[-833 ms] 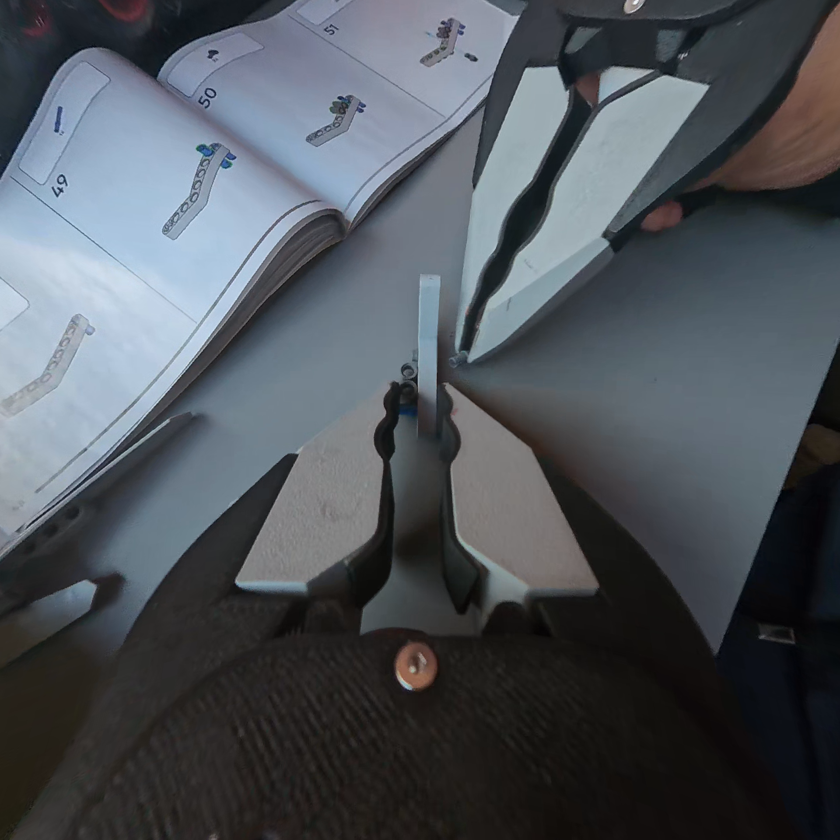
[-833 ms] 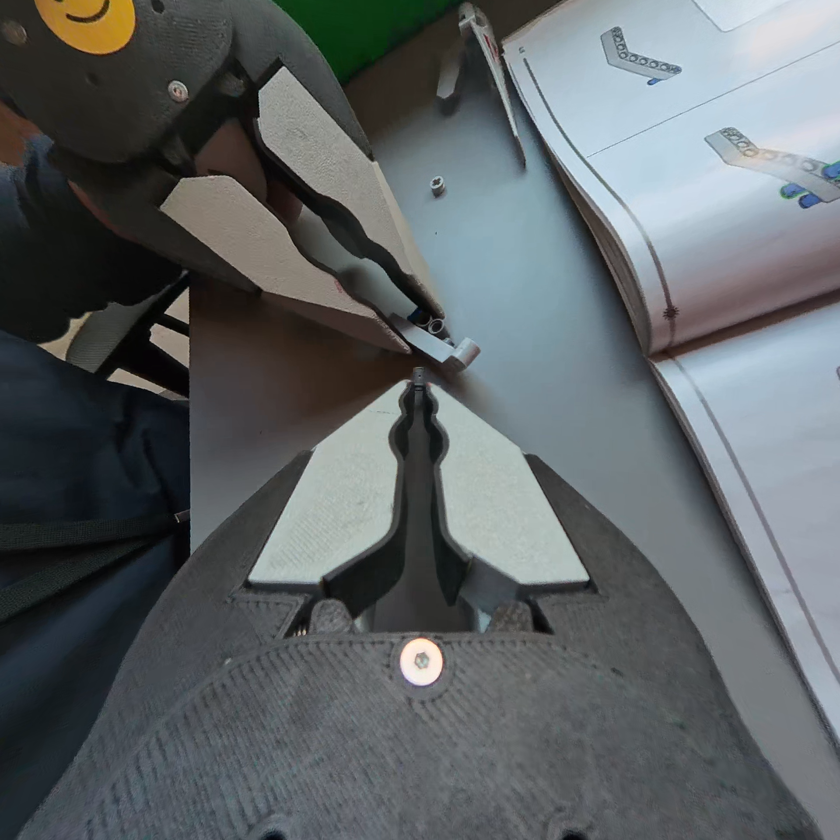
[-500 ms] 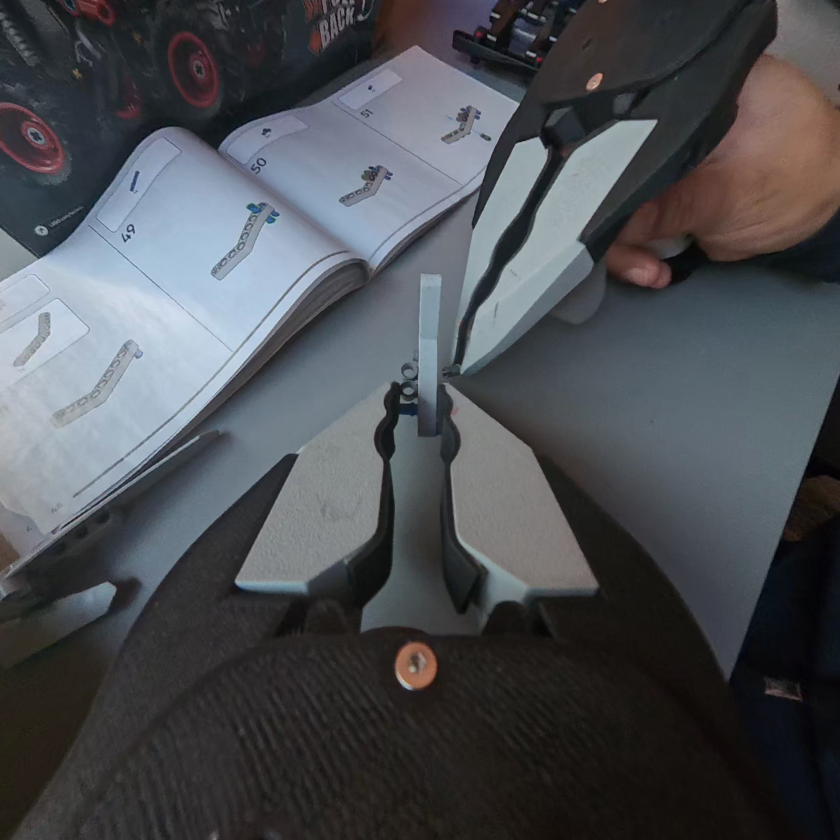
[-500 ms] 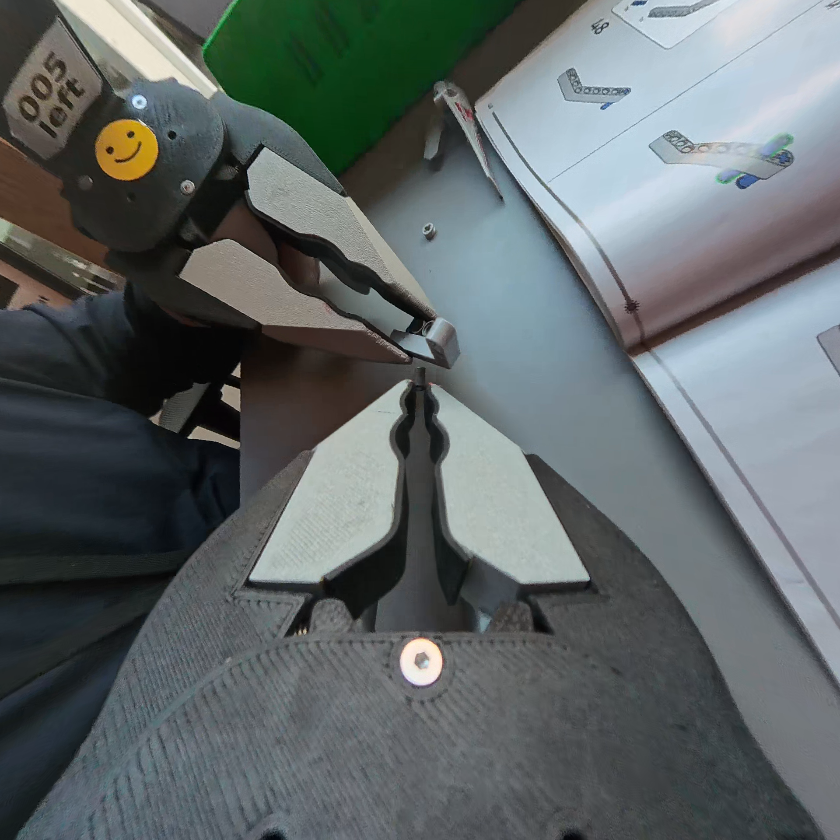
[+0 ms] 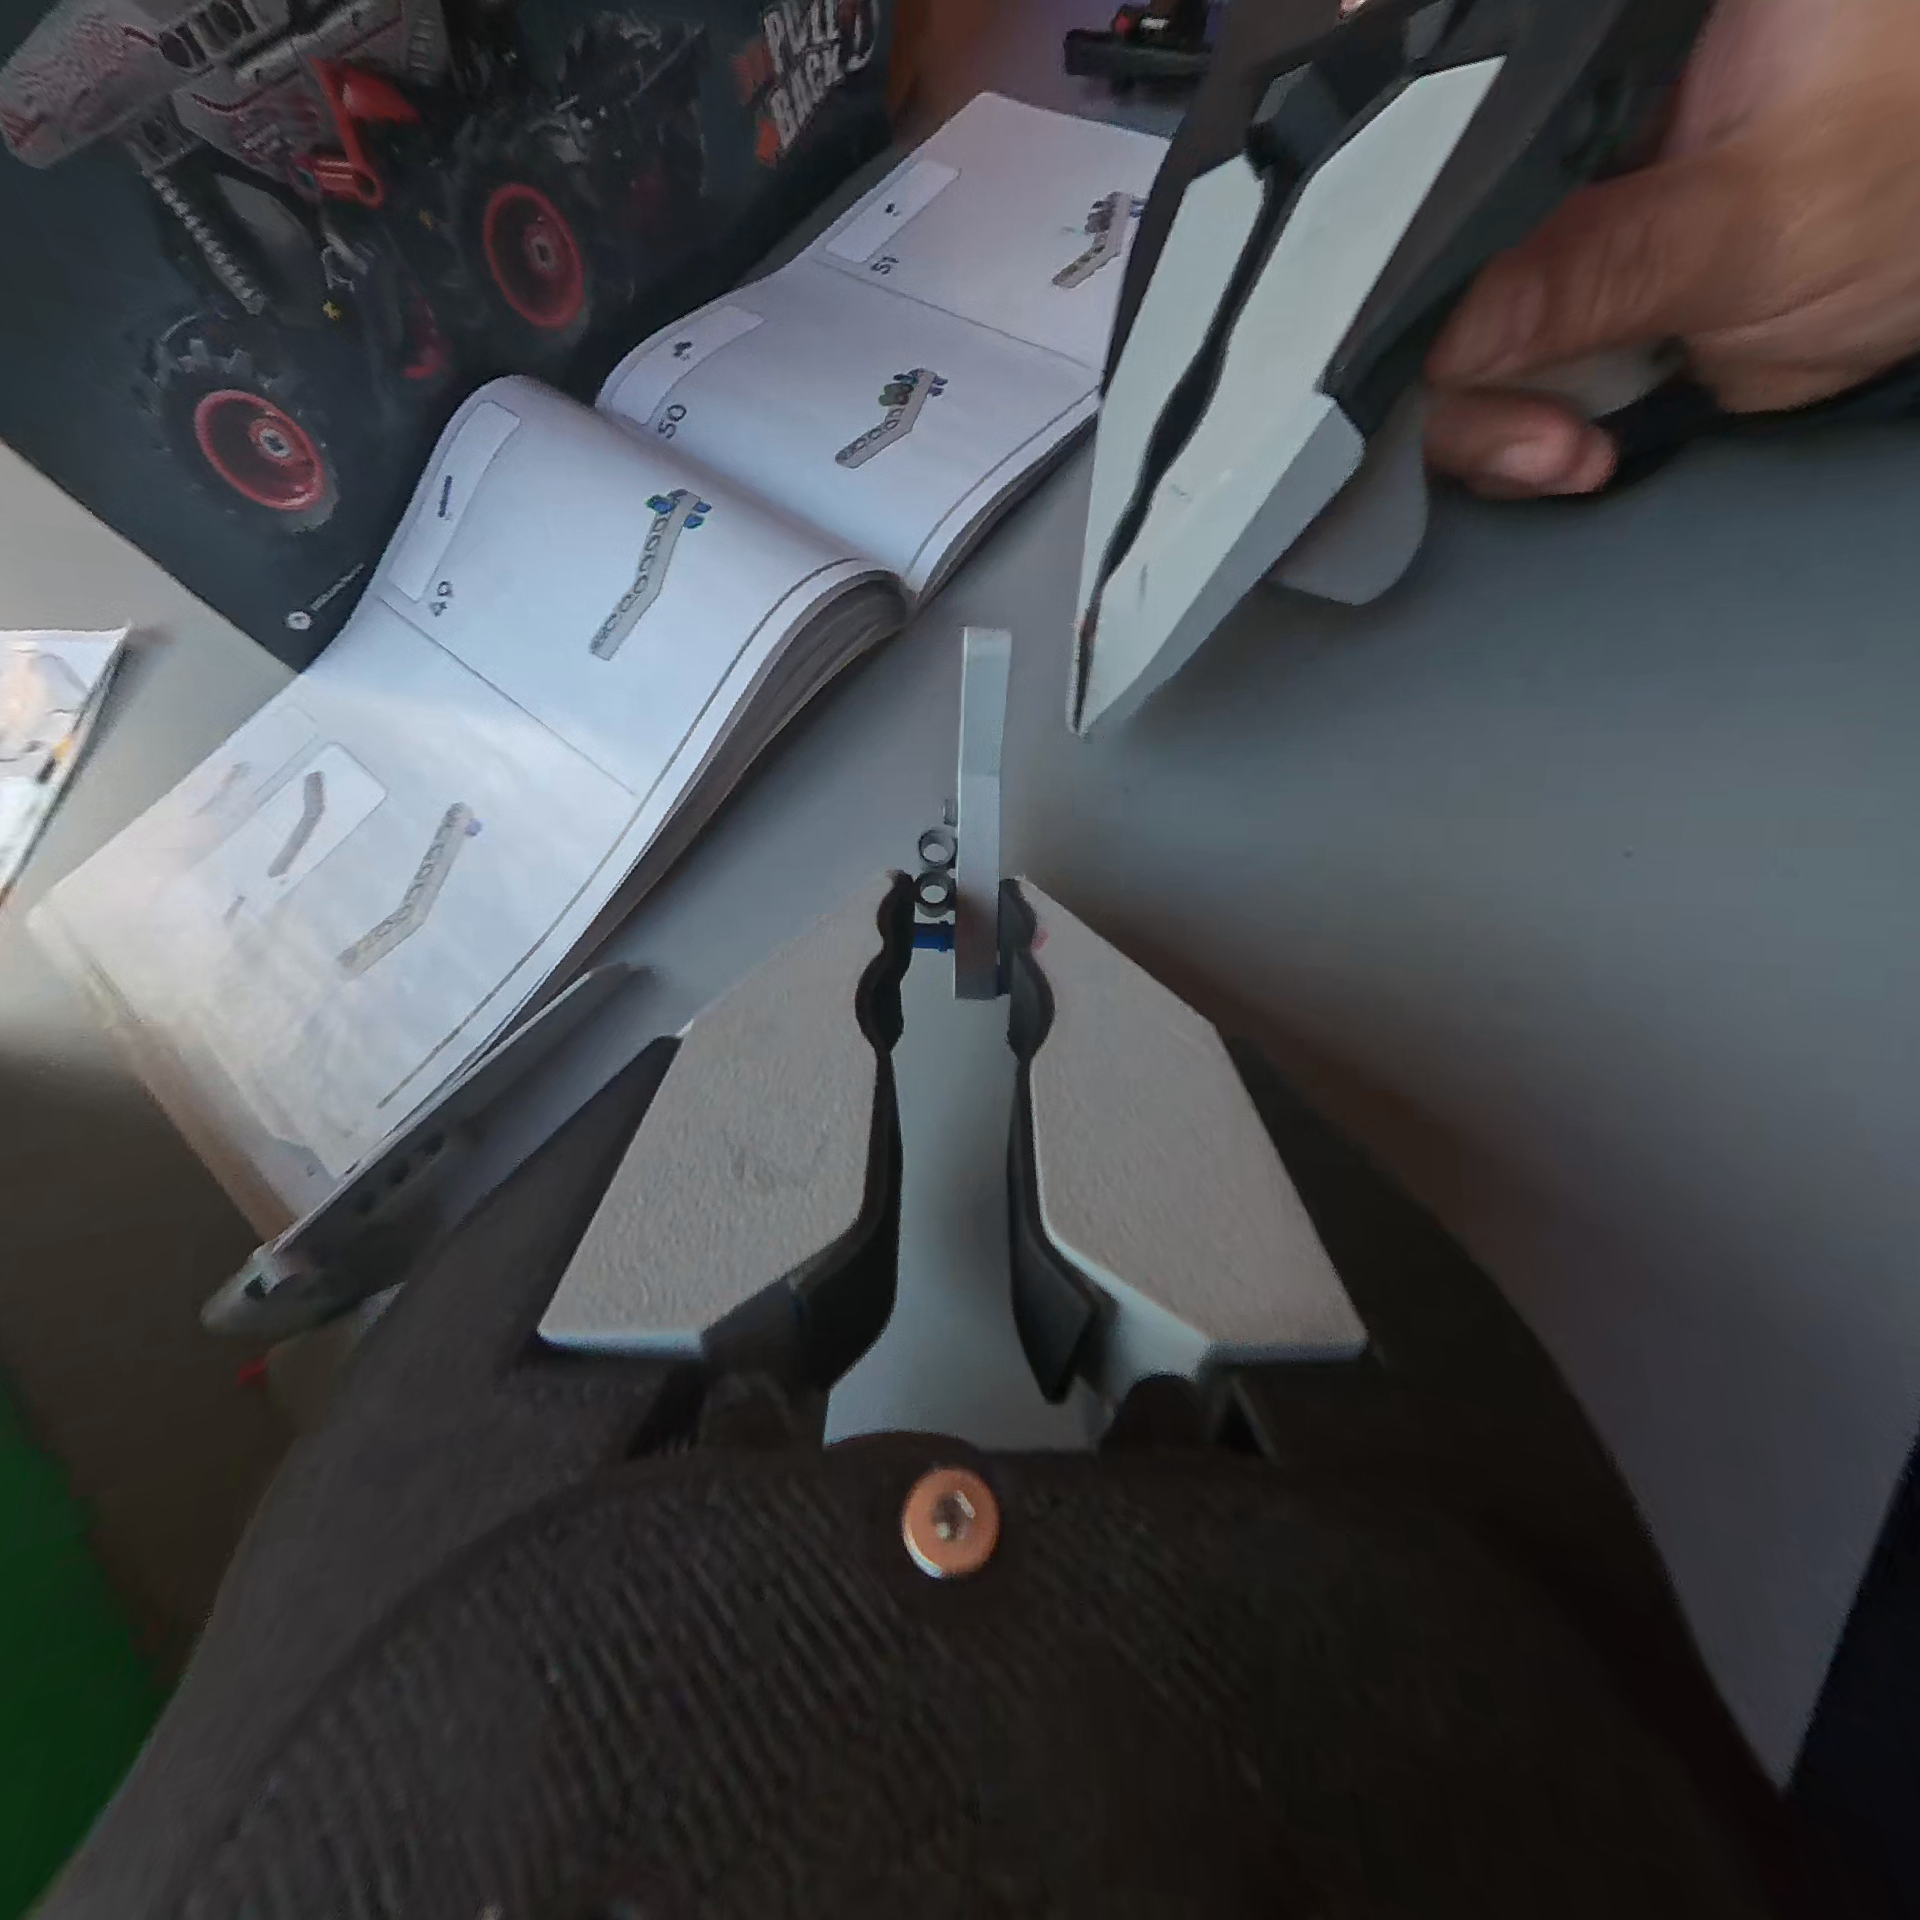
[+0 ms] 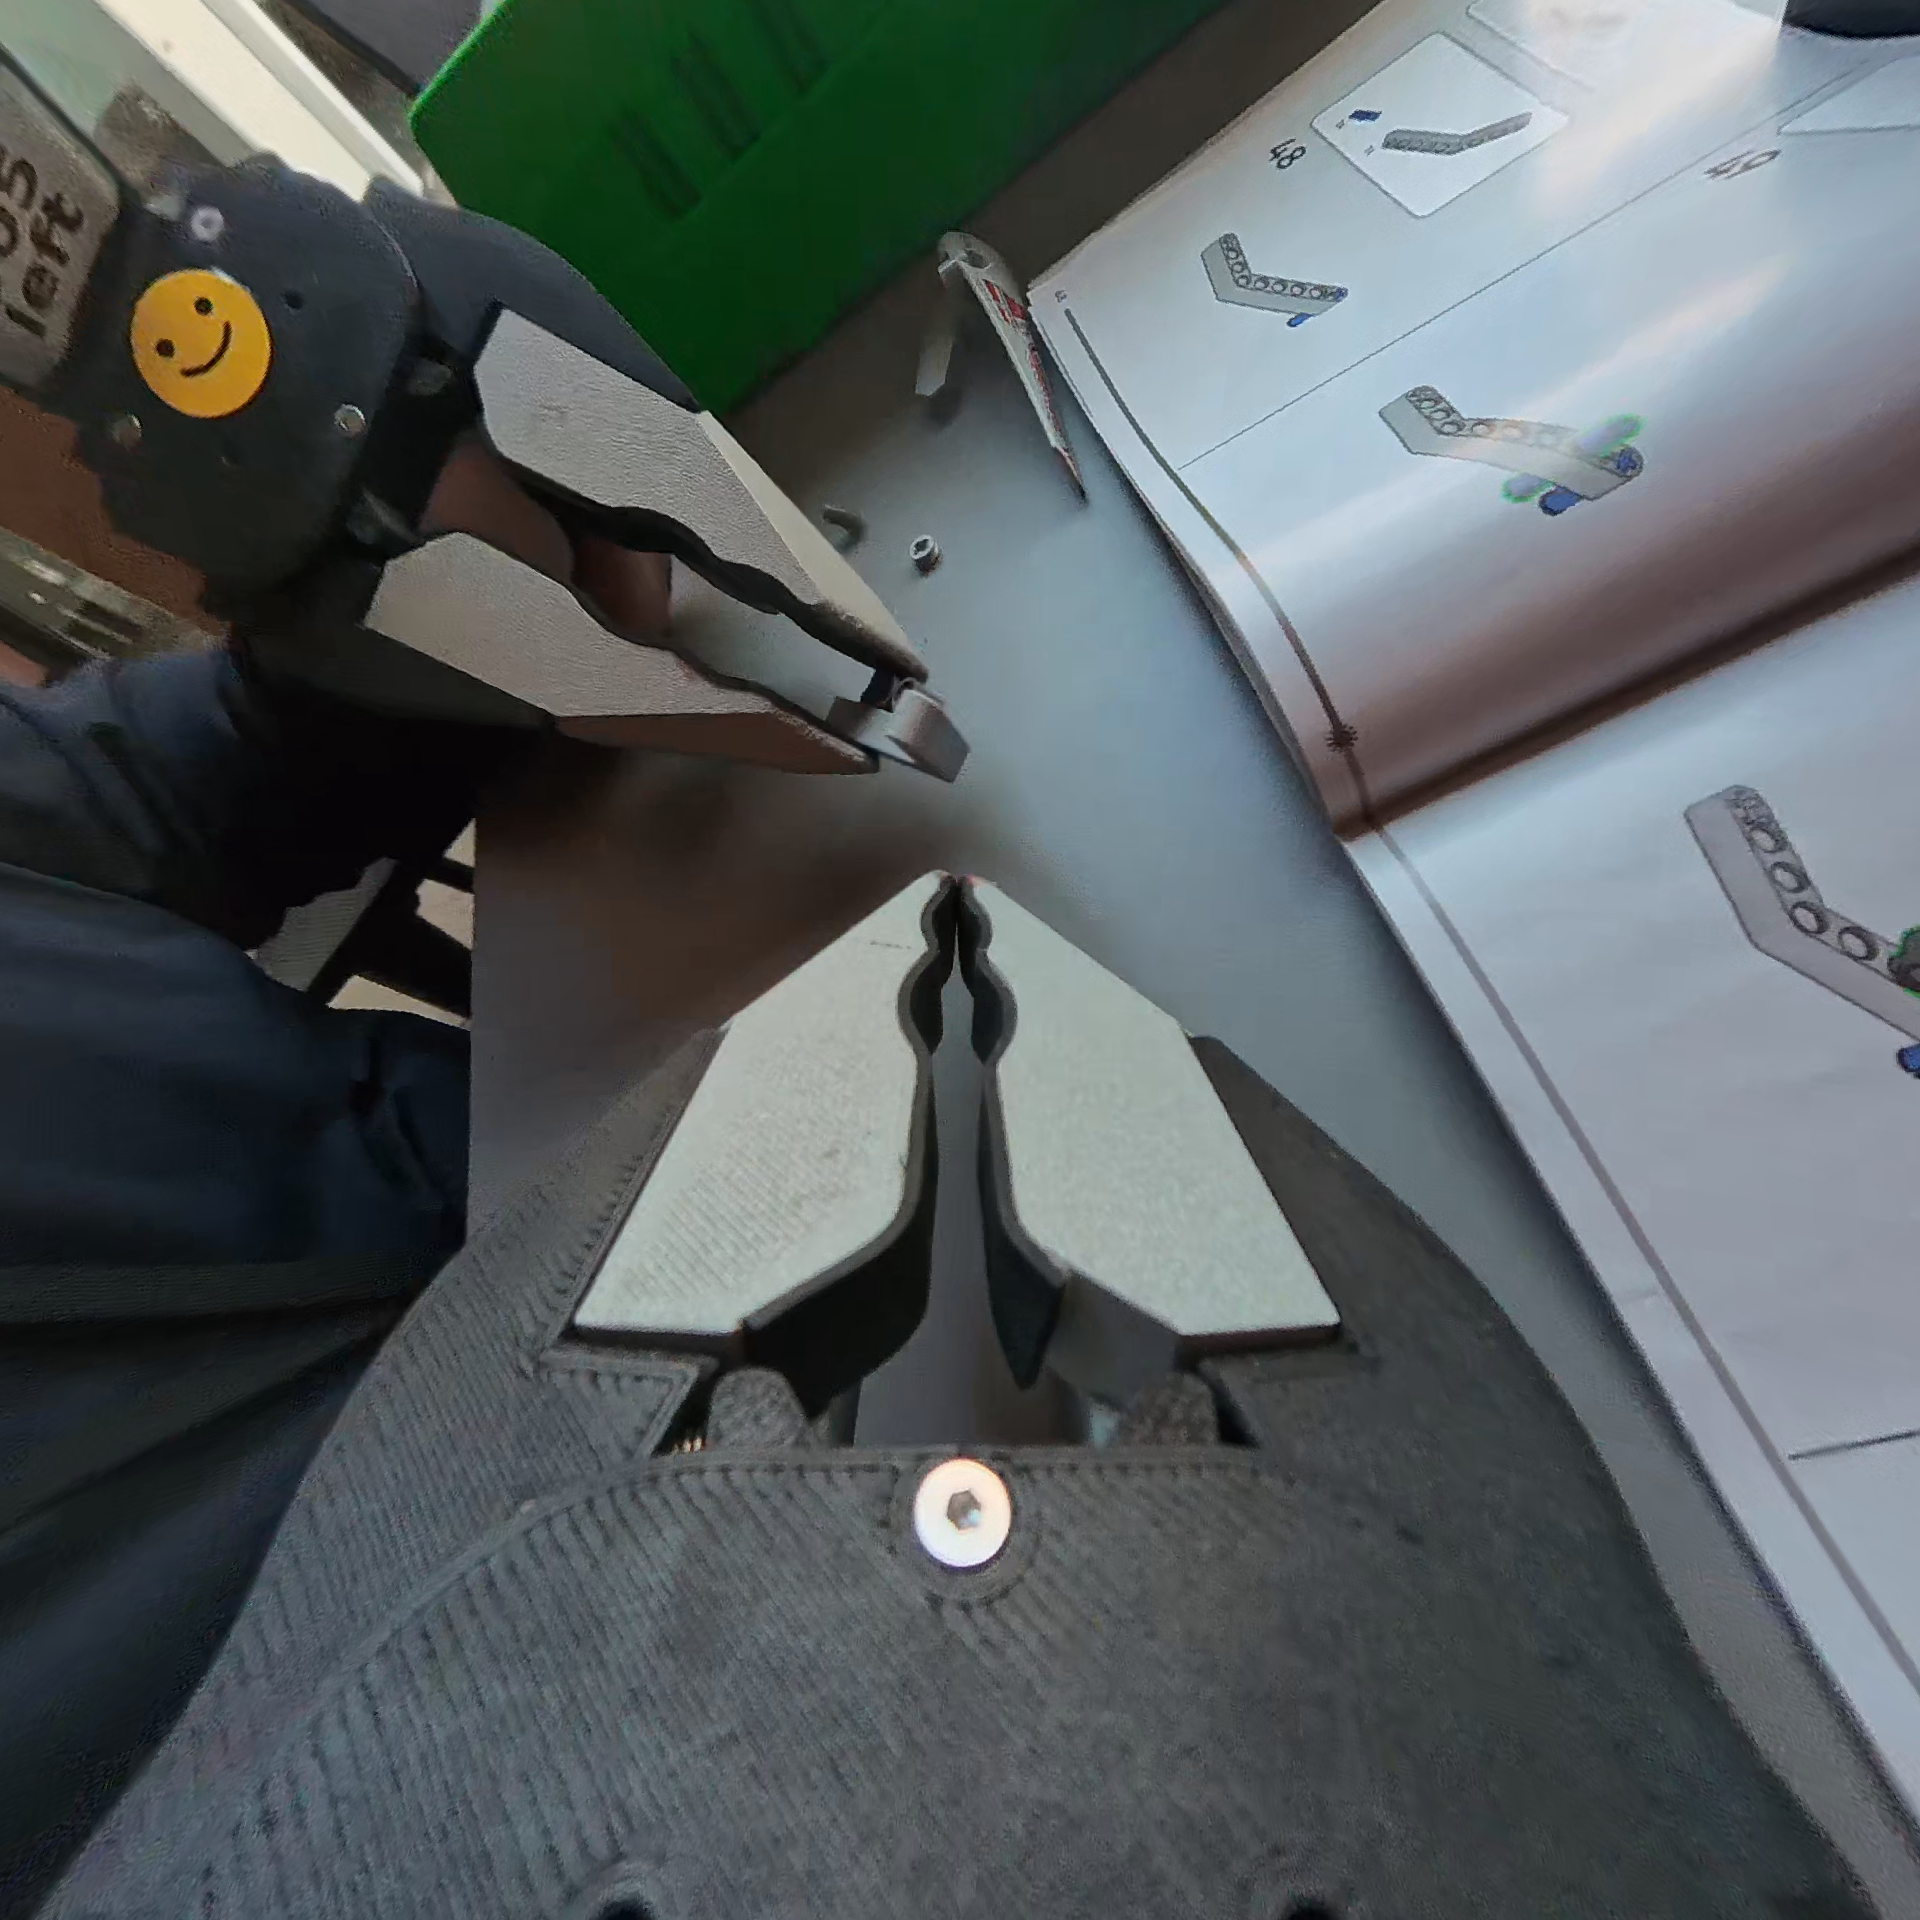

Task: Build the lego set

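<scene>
Evidently the step in hand was the pinning of a bent grey beam [image 5: 982, 800], as the open instruction booklet [image 5: 665, 623] at the left of the desk [image 5: 1455, 935] pictured such a beam taking small pins. The left tool [image 5: 954, 914] was clamped on the near end of that beam, which stood edge-on and pointed away from the camera, with dark pins [image 5: 937, 868] and a touch of blue showing on its left face. The right tool [image 6: 956, 896] had its tips together with nothing visible between them, and hung just beside the beam's far end without touching it. By my judgement one pin was already seated, and the next move called for the right tool to fetch another small part, perhaps the loose bush [image 6: 923, 551] lying farther off, and press it squarely into a free hole while the left tool held the beam steady. The left wrist view alone showed the set's box [image 5: 312, 260] at the far left and the hand [image 5: 1714, 260] gripping the right tool; only the right wrist view showed the green bin [image 6: 779, 135], the loose bush, a slim stickered panel [image 6: 1023, 353] by the booklet's edge, and the beam's rounded end face.
</scene>
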`<state>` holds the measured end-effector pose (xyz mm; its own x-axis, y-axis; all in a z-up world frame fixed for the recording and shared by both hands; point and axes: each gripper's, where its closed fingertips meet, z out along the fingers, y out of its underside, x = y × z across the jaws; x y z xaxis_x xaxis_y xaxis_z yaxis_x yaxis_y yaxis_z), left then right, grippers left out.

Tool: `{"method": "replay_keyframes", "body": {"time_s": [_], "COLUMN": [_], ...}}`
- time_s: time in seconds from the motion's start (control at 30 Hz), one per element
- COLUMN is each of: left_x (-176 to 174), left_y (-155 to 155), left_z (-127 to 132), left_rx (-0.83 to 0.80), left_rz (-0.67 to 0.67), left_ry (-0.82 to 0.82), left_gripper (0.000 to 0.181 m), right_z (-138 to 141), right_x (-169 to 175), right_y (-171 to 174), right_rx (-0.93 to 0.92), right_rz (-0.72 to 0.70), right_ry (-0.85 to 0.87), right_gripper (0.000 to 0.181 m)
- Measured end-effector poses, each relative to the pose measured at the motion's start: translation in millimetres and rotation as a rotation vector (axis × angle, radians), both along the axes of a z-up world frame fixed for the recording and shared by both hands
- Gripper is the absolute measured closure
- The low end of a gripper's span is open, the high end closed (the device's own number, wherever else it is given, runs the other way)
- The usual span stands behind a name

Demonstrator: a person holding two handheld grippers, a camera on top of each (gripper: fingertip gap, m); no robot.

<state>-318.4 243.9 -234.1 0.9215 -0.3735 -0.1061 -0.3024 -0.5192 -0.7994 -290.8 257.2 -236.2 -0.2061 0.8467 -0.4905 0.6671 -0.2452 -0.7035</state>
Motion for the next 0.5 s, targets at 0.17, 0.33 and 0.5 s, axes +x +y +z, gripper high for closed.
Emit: {"method": "replay_keyframes", "body": {"time_s": [0.17,0.33,0.5], "left_x": [-46,-94,-110], "left_y": [-22,-71,-97], "left_z": [45,83,79], "left_rx": [0.161,0.197,0.253], "left_rz": [0.129,0.241,0.284], "left_ry": [0.004,-0.038,-0.009], "left_gripper": [0.168,0.168,0.168], "right_z": [0,2,1], "right_x": [1,0,-9], "right_y": [3,5,-12], "right_rx": [0.109,0.202,0.291], "right_rz": [0.013,0.033,0.083], "right_ry": [0.028,0.061,0.089], "right_gripper": [0.181,0.173,0.166]}}
